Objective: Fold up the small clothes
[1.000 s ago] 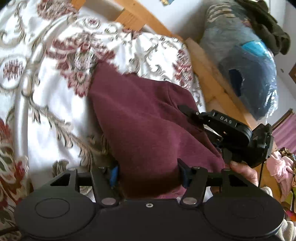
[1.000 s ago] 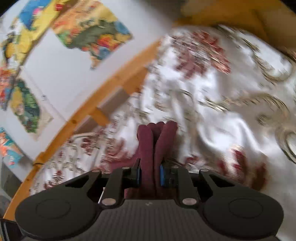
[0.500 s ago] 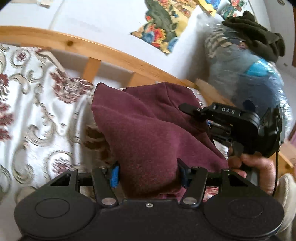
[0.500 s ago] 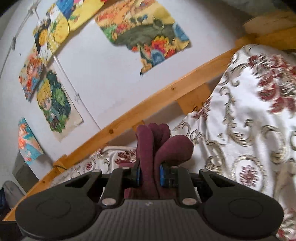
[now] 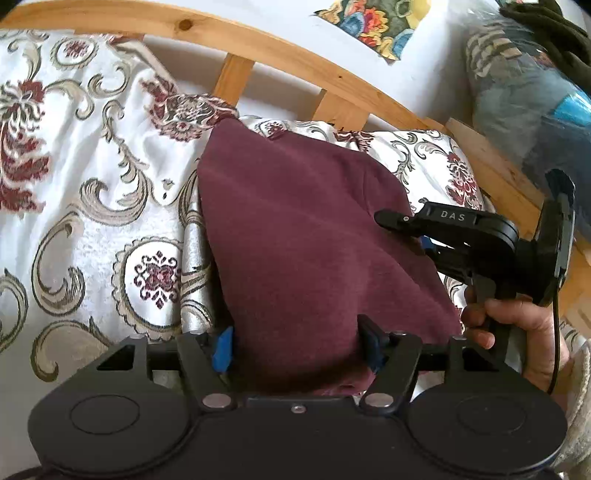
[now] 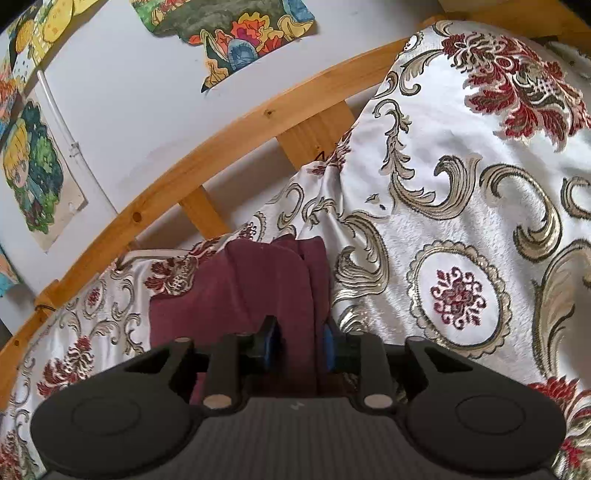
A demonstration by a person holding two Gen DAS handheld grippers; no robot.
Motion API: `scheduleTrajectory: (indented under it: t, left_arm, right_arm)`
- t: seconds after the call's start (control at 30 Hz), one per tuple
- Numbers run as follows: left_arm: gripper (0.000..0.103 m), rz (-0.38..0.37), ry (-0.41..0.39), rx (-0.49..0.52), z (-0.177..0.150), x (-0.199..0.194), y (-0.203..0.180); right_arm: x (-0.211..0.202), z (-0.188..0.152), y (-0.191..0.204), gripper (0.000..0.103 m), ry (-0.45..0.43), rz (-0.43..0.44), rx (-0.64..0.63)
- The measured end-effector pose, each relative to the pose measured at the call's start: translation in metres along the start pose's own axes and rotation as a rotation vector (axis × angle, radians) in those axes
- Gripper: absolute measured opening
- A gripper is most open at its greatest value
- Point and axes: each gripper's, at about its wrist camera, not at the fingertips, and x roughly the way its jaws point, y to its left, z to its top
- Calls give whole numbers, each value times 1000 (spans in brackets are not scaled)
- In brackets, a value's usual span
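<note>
A dark maroon garment (image 5: 295, 236) lies folded over on the patterned bedspread (image 5: 92, 184). My left gripper (image 5: 297, 345) has its fingers wide apart with the near edge of the garment bunched between them. My right gripper (image 6: 297, 341) is shut on a fold of the same garment (image 6: 266, 284); it also shows at the right of the left wrist view (image 5: 413, 236), clamped on the garment's right edge, held by a bare hand (image 5: 517, 325).
A wooden bed rail (image 5: 295, 62) with slats runs along the far side, below a white wall with colourful pictures (image 6: 236, 29). A bagged bundle of bedding (image 5: 532, 88) stands at the far right. The bedspread (image 6: 461, 184) rises in a hump to the right.
Both grippers have come down toward the bed with the garment. It now lies flatter on the bedspread. The right gripper's fingers stand slightly wider apart on the fold.
</note>
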Motion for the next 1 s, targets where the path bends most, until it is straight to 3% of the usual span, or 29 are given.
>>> scheduleTrajectory:
  t: [0.23, 0.3, 0.5, 0.6, 0.77, 1.0]
  left_arm:
    - [82, 17, 1, 3, -1, -1, -7]
    - [88, 23, -5, 4, 0, -3, -9]
    - [100, 64, -56, 12, 7, -15, -20]
    - [102, 107, -84, 26, 11, -25, -27]
    - [102, 170, -121, 39, 17, -45, -35]
    - [102, 234, -173, 94, 23, -82, -50]
  right_arm:
    - [-11, 7, 9, 52, -7, -71, -97]
    - [-17, 8, 12, 65, -12, -87, -115]
    - [-39, 6, 18, 89, -24, -121, -181]
    - [-54, 5, 23, 96, -46, -126, -212]
    - [-81, 5, 36, 103, -100, -145, -257]
    - [-126, 1, 56, 103, -178, -126, -303]
